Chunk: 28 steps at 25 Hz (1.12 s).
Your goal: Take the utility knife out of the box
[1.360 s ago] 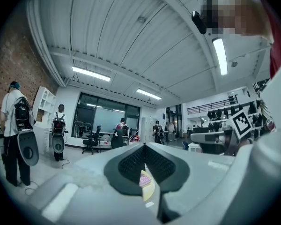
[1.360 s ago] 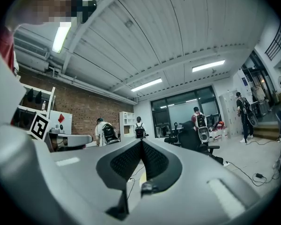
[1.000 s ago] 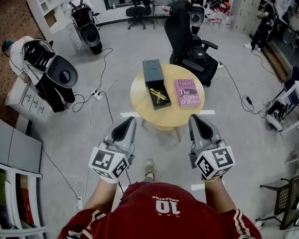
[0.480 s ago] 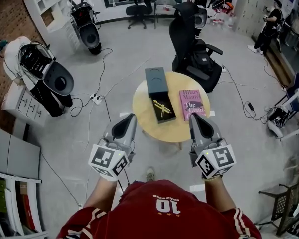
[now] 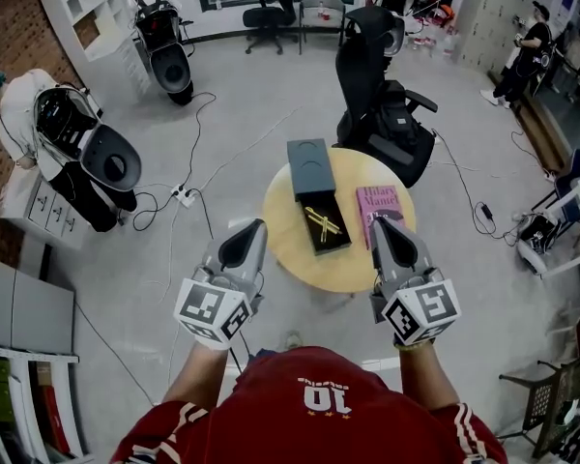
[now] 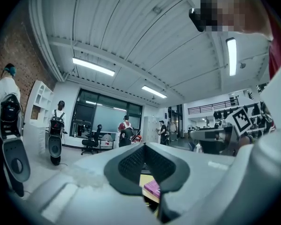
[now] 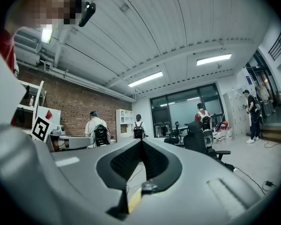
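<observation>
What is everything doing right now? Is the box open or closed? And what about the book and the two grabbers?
box: open, lid lying flat next to it.
utility knife: lying inside the box.
book: closed, flat on the table.
left gripper: jaws shut, empty.
right gripper: jaws shut, empty.

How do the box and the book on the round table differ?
The box is dark and lies open, a yellow utility knife inside; the book is pink and closed. The box is longer than the book. The right gripper partly hides the book, not the box. Both lie on the round table.
</observation>
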Available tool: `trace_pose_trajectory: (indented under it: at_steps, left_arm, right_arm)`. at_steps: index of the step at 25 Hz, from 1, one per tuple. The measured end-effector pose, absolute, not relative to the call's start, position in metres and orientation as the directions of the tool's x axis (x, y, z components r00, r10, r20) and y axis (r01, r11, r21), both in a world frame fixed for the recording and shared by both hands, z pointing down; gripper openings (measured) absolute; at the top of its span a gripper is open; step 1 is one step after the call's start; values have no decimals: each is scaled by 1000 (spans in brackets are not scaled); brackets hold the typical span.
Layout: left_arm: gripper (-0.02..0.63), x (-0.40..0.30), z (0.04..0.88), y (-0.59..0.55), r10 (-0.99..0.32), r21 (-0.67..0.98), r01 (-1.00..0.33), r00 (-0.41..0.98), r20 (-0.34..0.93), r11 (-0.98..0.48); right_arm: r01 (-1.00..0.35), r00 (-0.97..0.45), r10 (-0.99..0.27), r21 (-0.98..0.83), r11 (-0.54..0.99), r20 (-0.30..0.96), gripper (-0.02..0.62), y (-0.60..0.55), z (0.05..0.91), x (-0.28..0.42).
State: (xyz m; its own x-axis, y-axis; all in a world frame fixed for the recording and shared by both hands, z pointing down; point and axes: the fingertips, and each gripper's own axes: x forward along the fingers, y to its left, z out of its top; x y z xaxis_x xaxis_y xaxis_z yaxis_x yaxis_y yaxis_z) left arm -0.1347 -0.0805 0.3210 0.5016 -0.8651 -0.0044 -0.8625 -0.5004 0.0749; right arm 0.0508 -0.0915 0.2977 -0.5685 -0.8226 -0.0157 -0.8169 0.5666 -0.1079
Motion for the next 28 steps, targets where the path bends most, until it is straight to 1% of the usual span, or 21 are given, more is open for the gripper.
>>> trace_pose_trajectory:
  at_steps: [11, 18, 21, 28]
  left_arm:
    - [3, -160, 328, -112, -848, 87, -844, 529, -19, -529]
    - [3, -162, 332, -123, -839, 96, -835, 543, -26, -543]
    - [3, -163, 334, -124, -845, 99, -840, 534, -29, -534]
    - [3, -166, 327, -129, -852, 87, -848, 522, -39, -523]
  right_arm:
    - [-824, -561, -828, -92, 559, -1, -3, -118, 301, 18]
    - [-834, -549, -835, -76, 547, 19, -3, -129, 305, 14]
    - [-832, -554, -832, -65, 551, 41, -3, -135, 313, 12]
    - [-823, -567, -822, -56, 565, 48, -3, -151, 320, 5]
